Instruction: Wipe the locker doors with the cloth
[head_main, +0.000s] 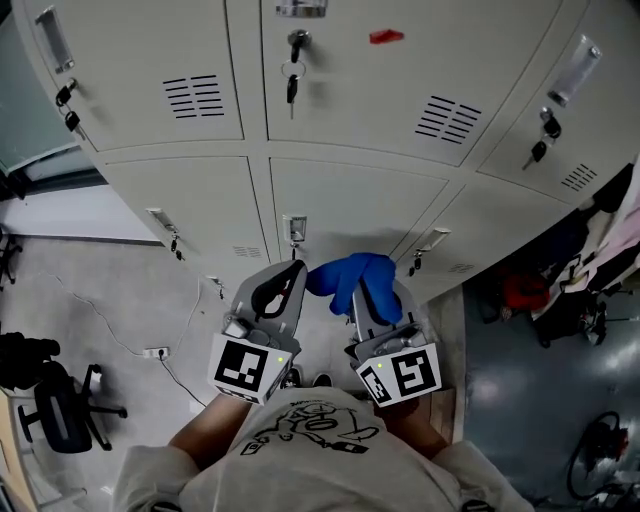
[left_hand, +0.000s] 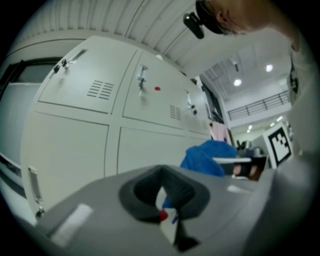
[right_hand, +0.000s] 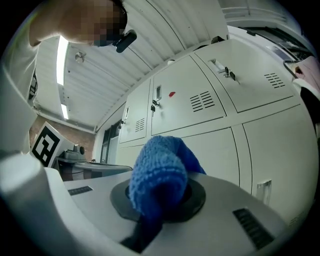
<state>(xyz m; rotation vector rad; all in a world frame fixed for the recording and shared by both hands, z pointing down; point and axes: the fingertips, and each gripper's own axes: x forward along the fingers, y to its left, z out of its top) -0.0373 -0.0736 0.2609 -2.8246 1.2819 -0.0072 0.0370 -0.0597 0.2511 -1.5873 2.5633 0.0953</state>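
Pale grey locker doors (head_main: 345, 205) fill the wall ahead of me; the upper middle door carries a red mark (head_main: 386, 36) and a key (head_main: 292, 78) in its lock. A blue cloth (head_main: 347, 272) is bunched in my right gripper (head_main: 366, 292), which is shut on it just short of the lower middle door. The cloth (right_hand: 157, 180) bulges out over the right gripper (right_hand: 161, 202) in its own view. My left gripper (head_main: 290, 275) is beside it, shut with nothing held. In the left gripper view the left gripper (left_hand: 162, 195) points at the lockers, and the cloth (left_hand: 210, 156) shows to the right.
Keys hang from locks on the left door (head_main: 66, 95) and the right door (head_main: 545, 130). A black office chair (head_main: 60, 410) and a power strip with cable (head_main: 155, 352) are on the floor at left. Hanging clothes and bags (head_main: 600, 240) crowd the right side.
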